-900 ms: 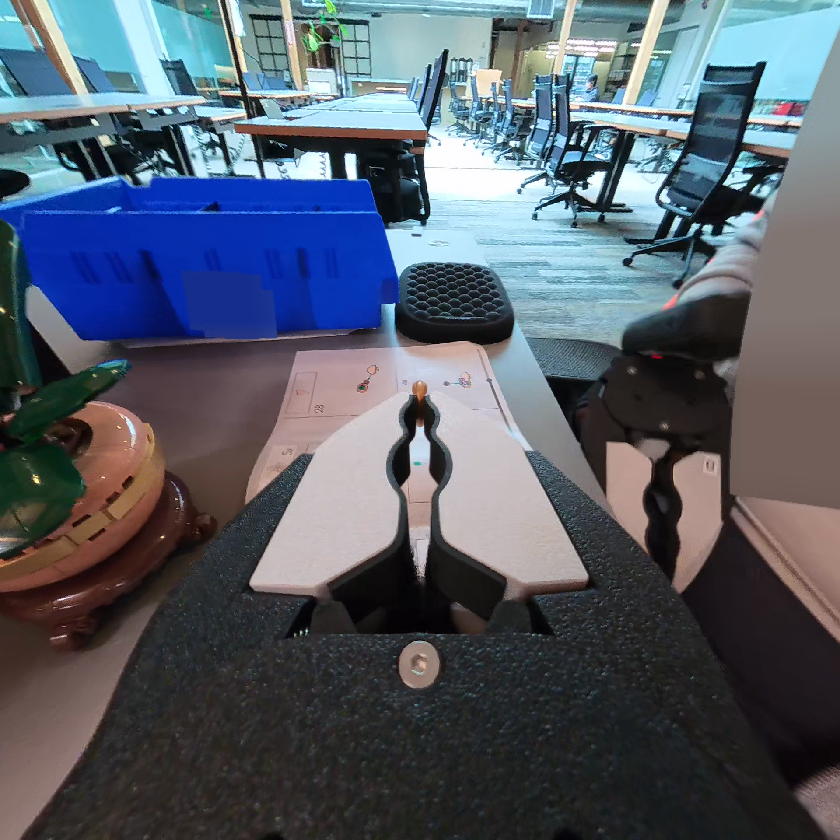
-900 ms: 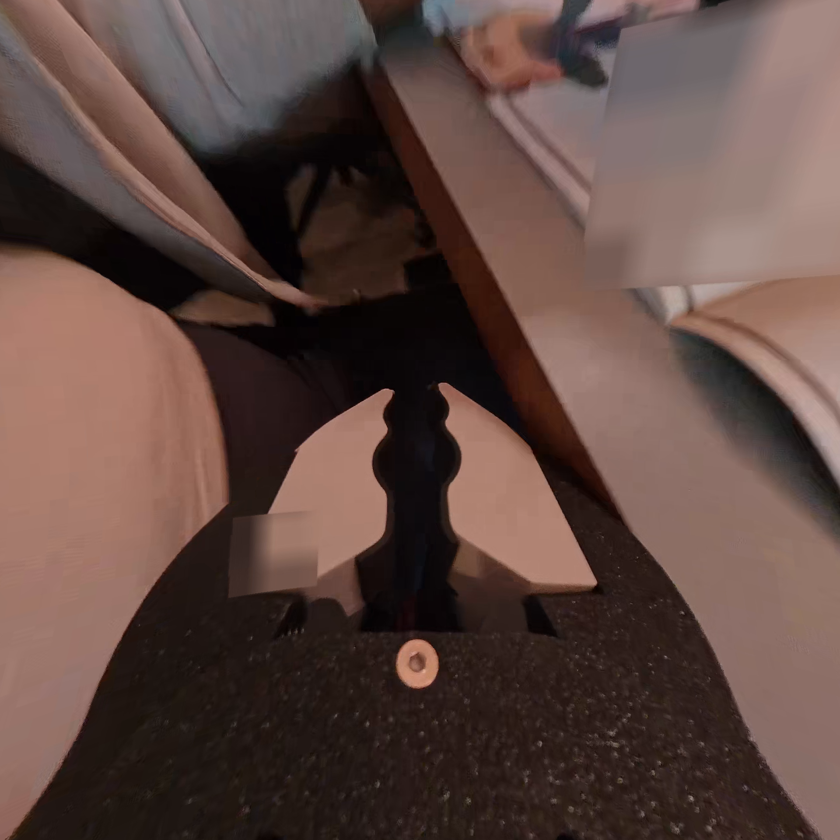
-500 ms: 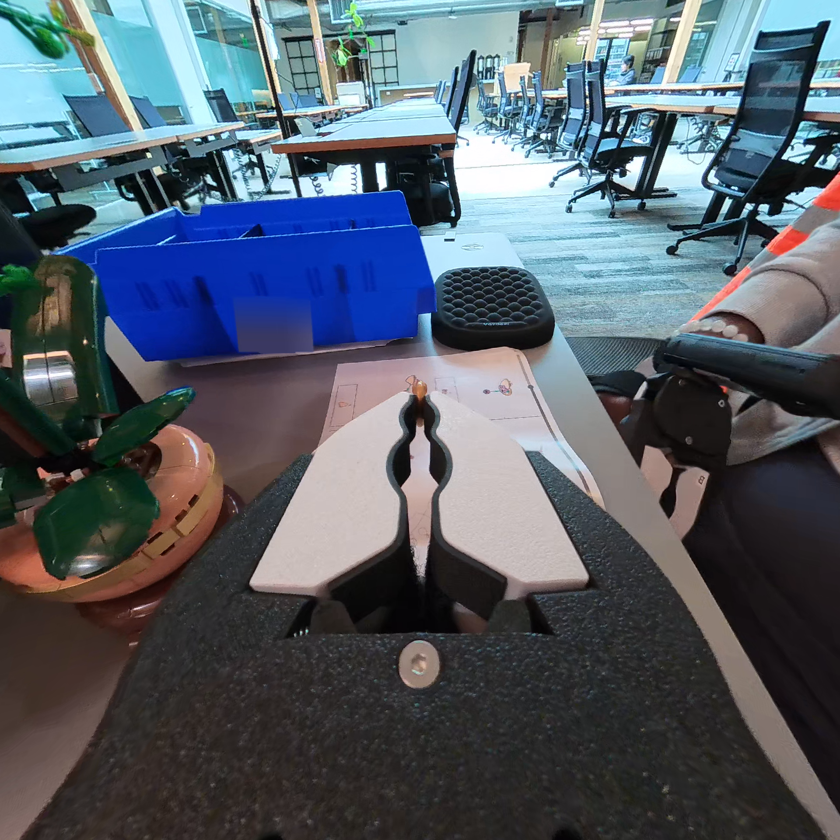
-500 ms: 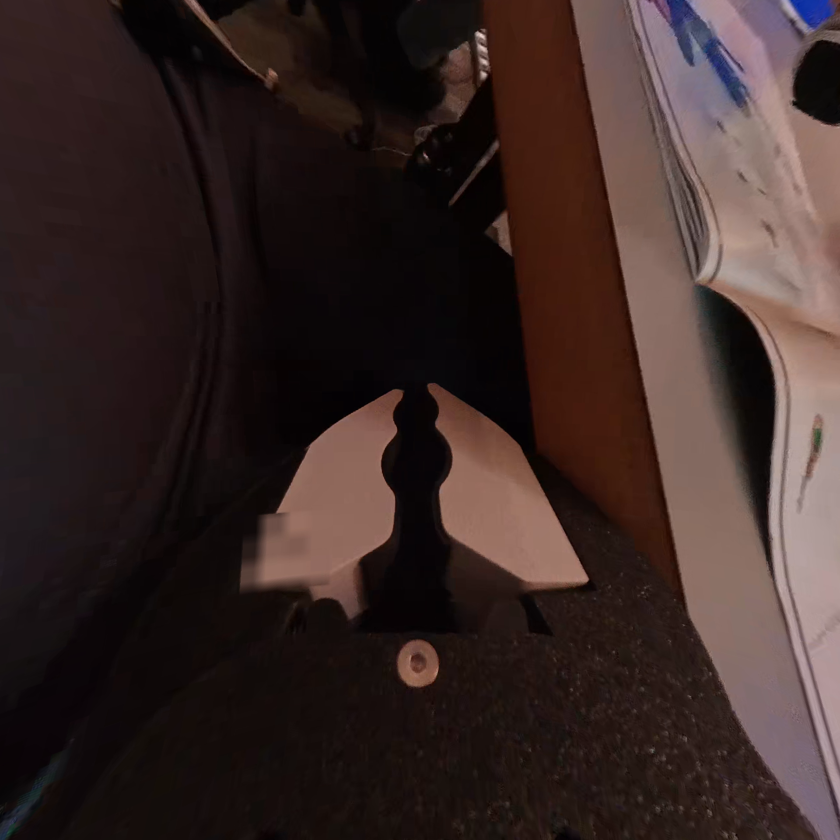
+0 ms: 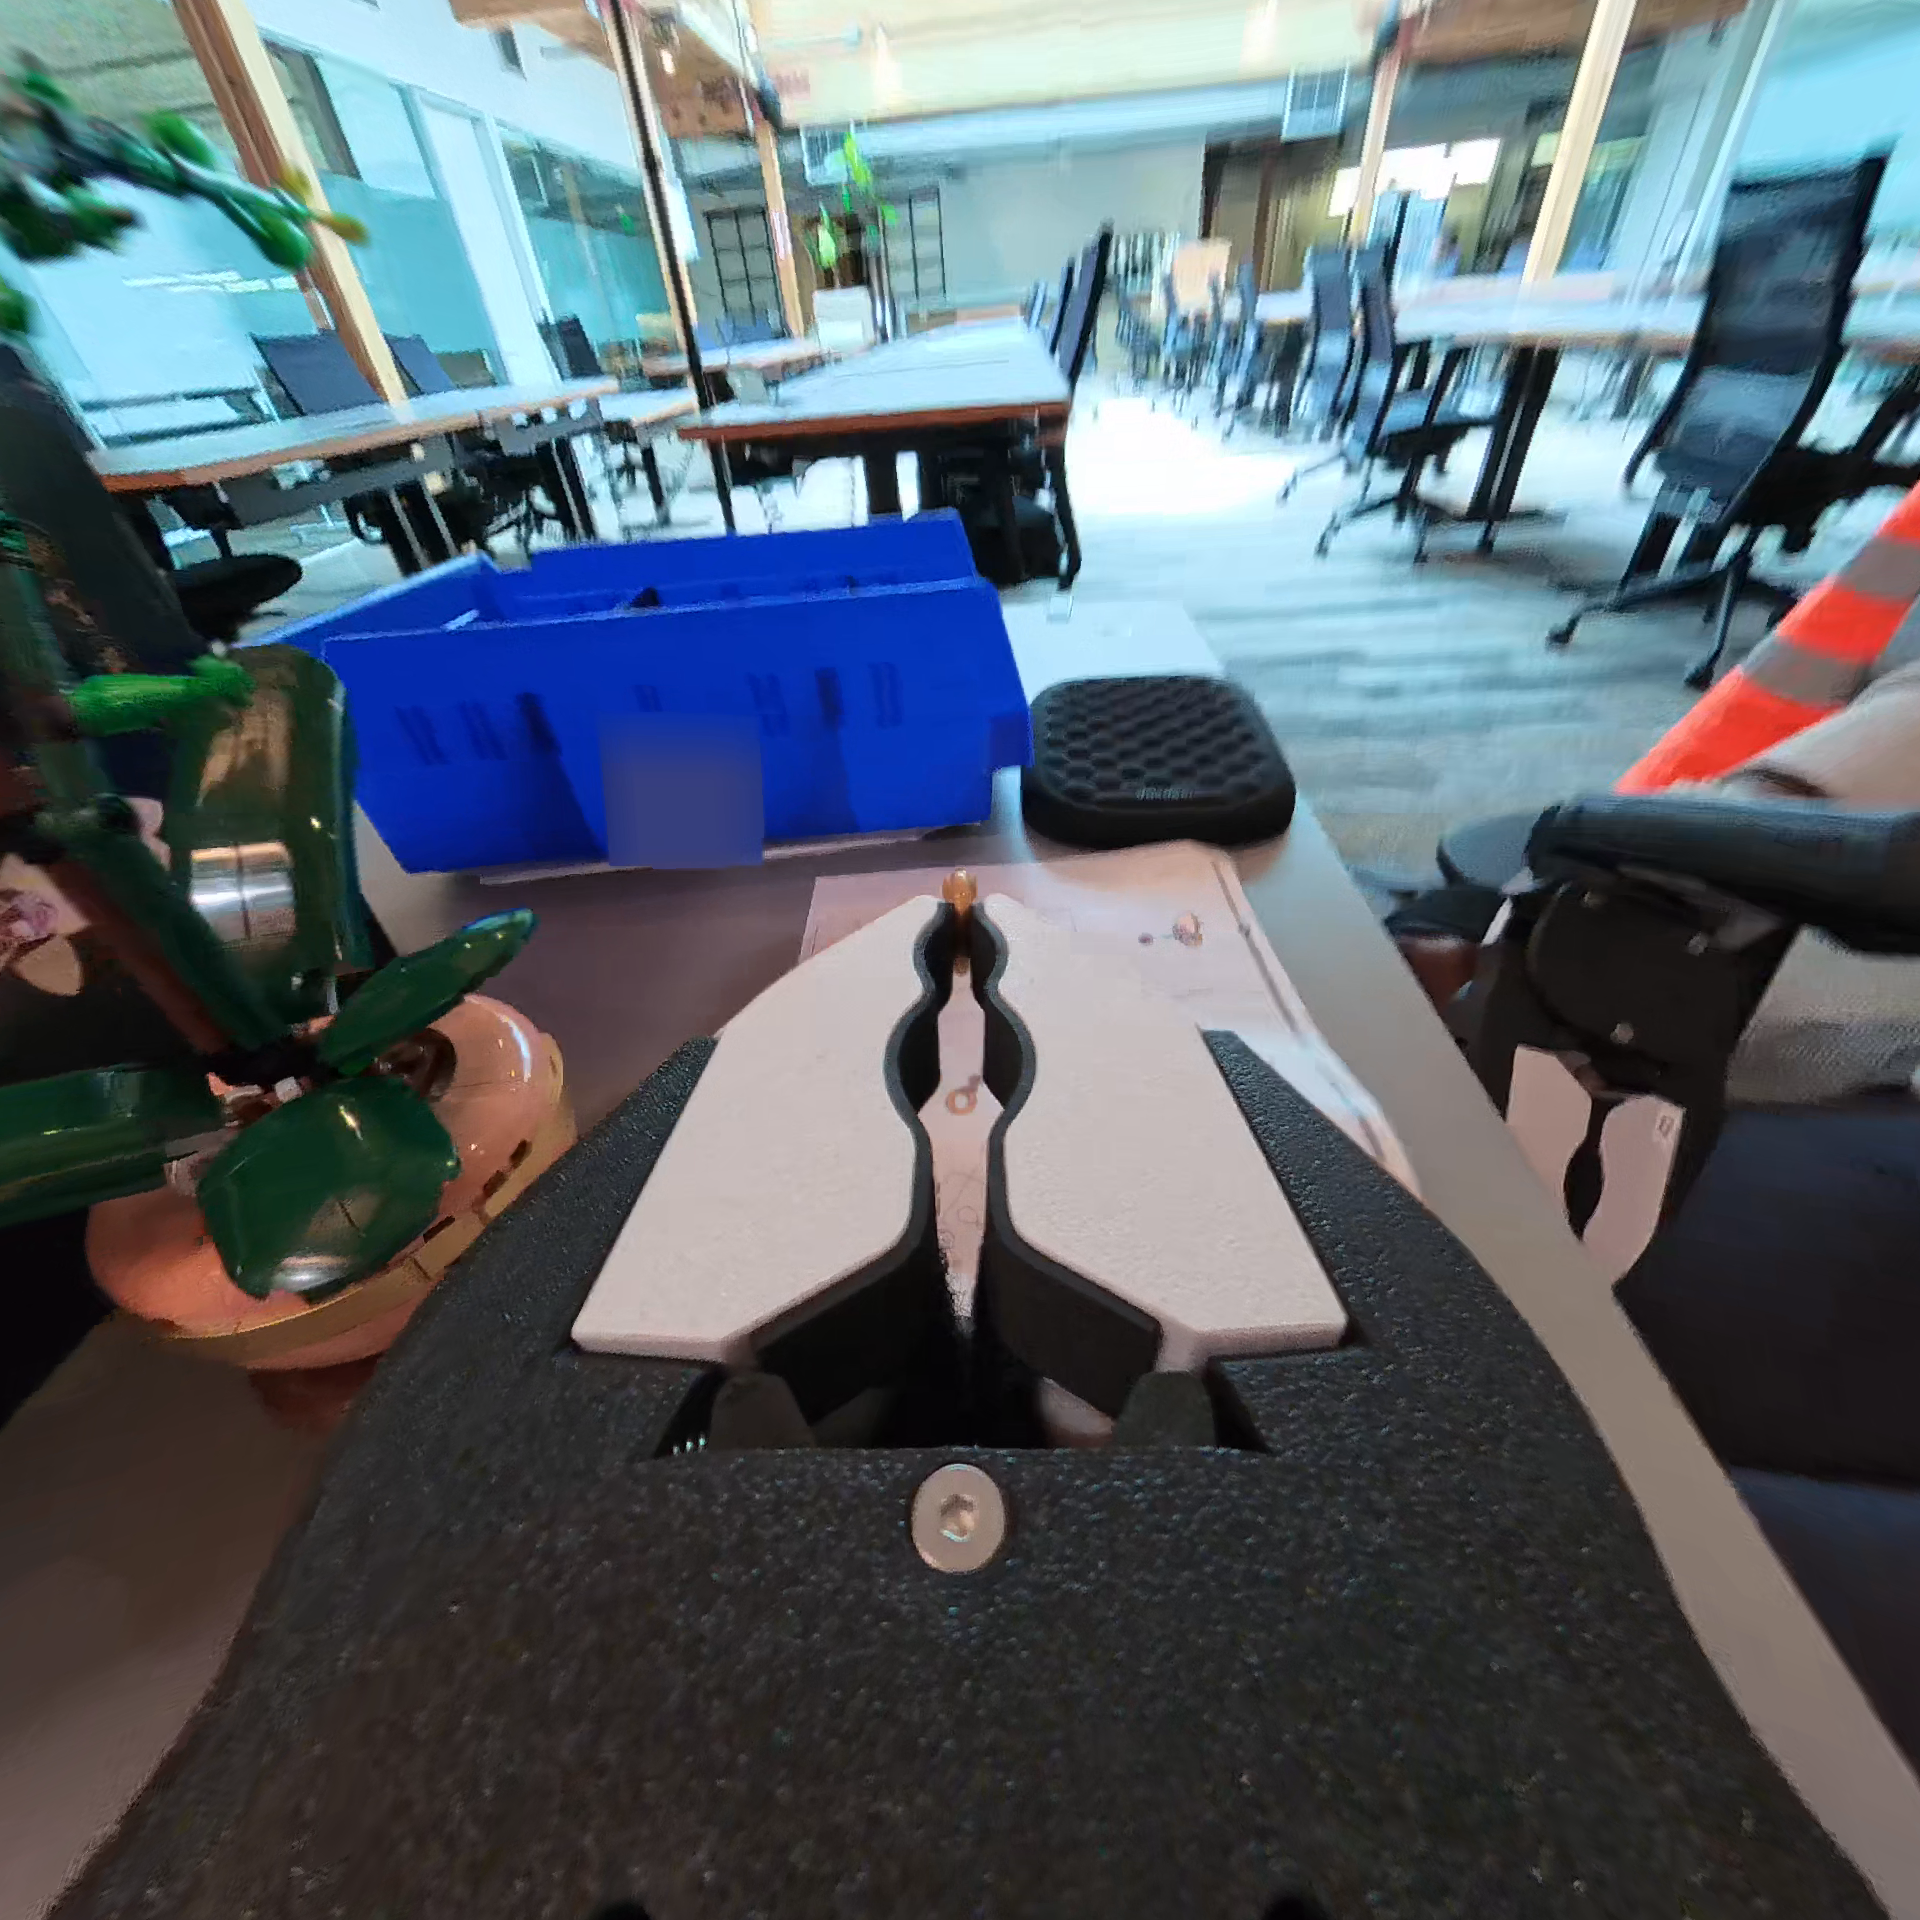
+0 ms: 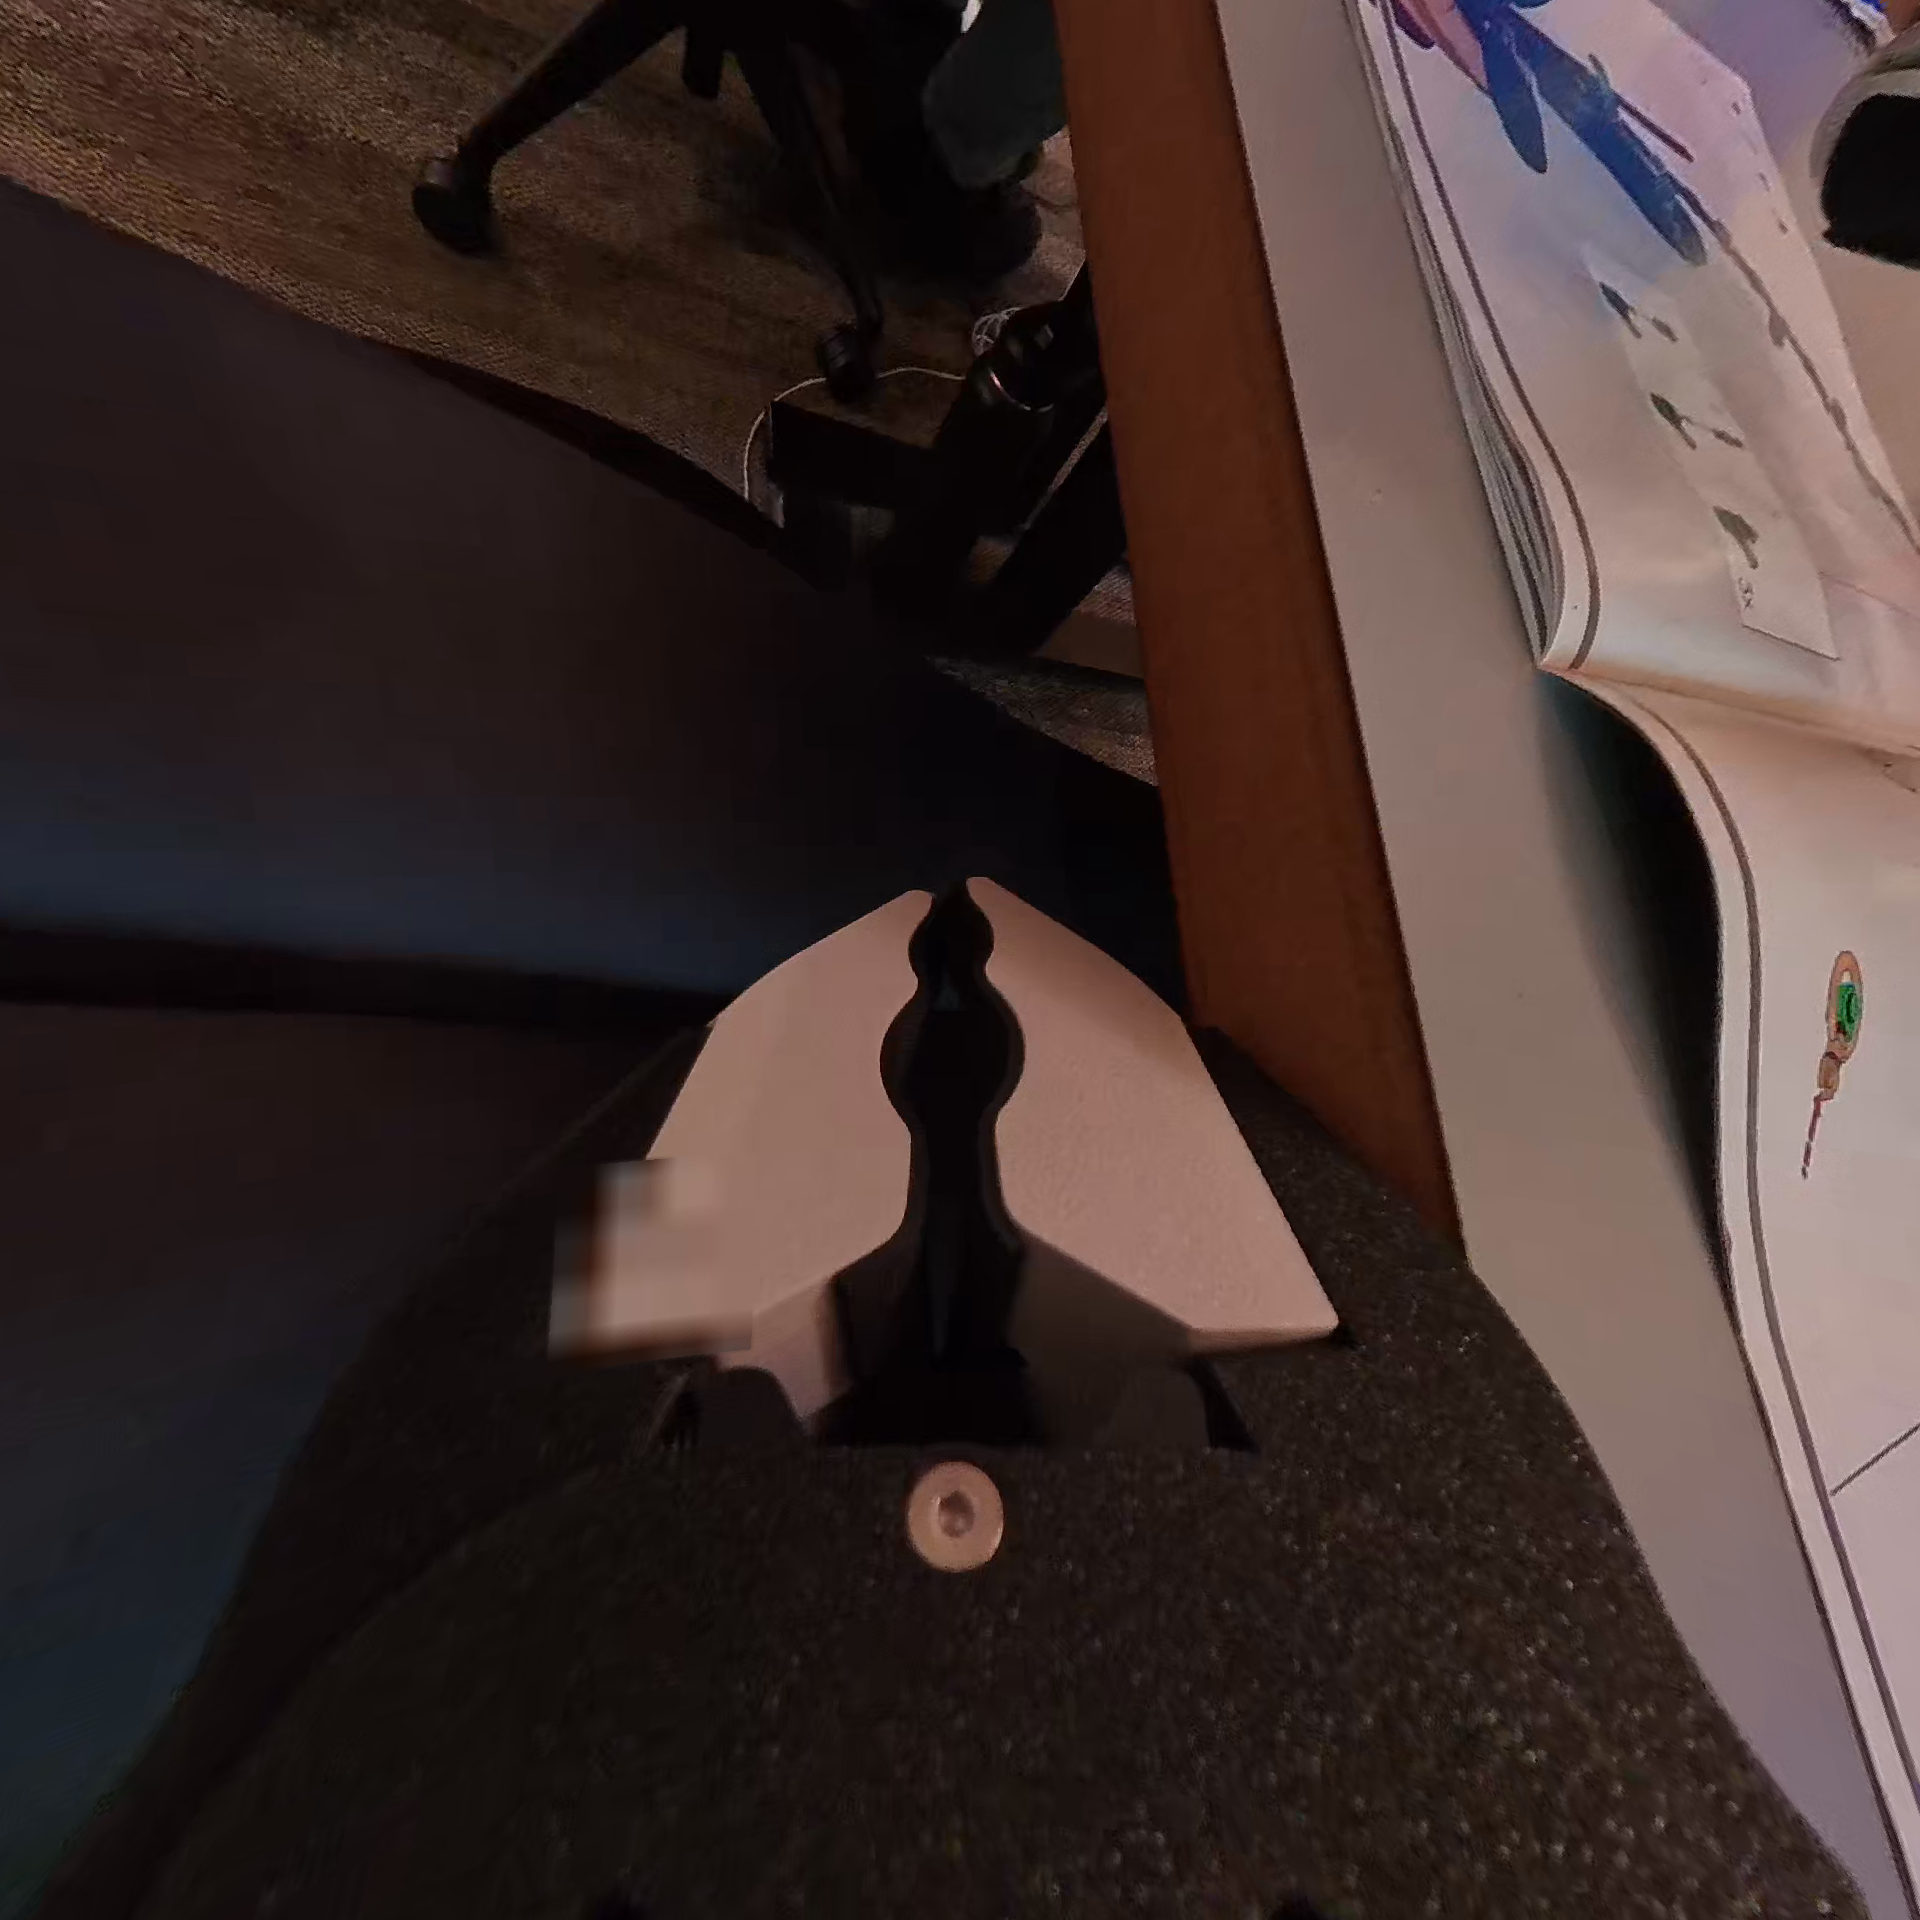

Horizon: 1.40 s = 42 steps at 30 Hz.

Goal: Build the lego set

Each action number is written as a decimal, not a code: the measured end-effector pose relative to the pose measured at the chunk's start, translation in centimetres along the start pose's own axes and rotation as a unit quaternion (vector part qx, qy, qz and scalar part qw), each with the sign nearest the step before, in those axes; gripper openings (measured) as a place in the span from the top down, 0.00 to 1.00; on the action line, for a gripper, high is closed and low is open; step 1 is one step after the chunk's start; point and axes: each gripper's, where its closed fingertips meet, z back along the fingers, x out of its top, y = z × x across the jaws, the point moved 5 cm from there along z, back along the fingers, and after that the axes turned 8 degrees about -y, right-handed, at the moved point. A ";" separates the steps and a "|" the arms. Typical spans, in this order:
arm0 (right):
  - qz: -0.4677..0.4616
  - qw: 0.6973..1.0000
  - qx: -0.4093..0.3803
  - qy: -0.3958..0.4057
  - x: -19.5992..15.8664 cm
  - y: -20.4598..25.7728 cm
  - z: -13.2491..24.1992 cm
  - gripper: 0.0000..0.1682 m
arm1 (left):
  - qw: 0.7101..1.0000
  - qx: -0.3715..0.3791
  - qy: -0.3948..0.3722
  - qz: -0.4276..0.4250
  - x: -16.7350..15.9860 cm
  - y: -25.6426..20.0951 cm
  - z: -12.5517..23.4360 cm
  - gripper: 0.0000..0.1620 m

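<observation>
- Left wrist view: the left gripper [image 5: 958, 914] has its jaws nearly together, pinching a tiny tan lego pin [image 5: 958, 891] at the very tips, held above the open instruction booklet [image 5: 1226, 940].
- The pin looks light, rigid and smooth. Judged from its size, the hold is marginal; any twist or loosening is likely to drop it. Only the shaft between the tips is available for holding, so the rounded head stays free for insertion.
- The lego plant model [image 5: 312, 1164], with a pink pot and green leaves, stands on the table [image 5: 644, 956] to the left of the booklet. It is probably fragile at the leaf joints; a hold on the pot would be safer than one on the foliage.
- The blue bin [image 5: 665, 707] and the black honeycomb pad [image 5: 1158, 758] sit beyond the booklet.
- Right wrist view: the right gripper [image 6: 956, 909] has its tips closed with nothing visible between them. It hangs below the table edge [image 6: 1226, 623], over the person's lap, right of the booklet.
- The table edge is close to the booklet's right side; open table lies between booklet and model.
</observation>
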 end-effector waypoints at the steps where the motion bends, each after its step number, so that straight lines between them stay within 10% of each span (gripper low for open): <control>1: -0.003 1.000 0.004 -0.001 0.1 0.0 0.1 1.00 | 1.000 -0.002 -0.022 0.013 0.4 0.1 0.2 0.99; 26: 0.005 0.999 -0.006 -0.051 -1.7 5.4 -1.3 0.96 | 1.000 0.007 -0.013 0.018 -1.0 0.3 0.3 0.99; 33: -0.118 0.991 0.058 -0.023 -13.3 9.1 -7.1 0.95 | 0.999 0.034 -0.005 0.001 -1.0 0.7 0.5 0.99; 42: -0.100 0.967 0.200 0.125 -35.5 11.1 -28.6 0.88 | 0.992 0.124 0.031 -0.023 -1.5 2.2 1.1 0.99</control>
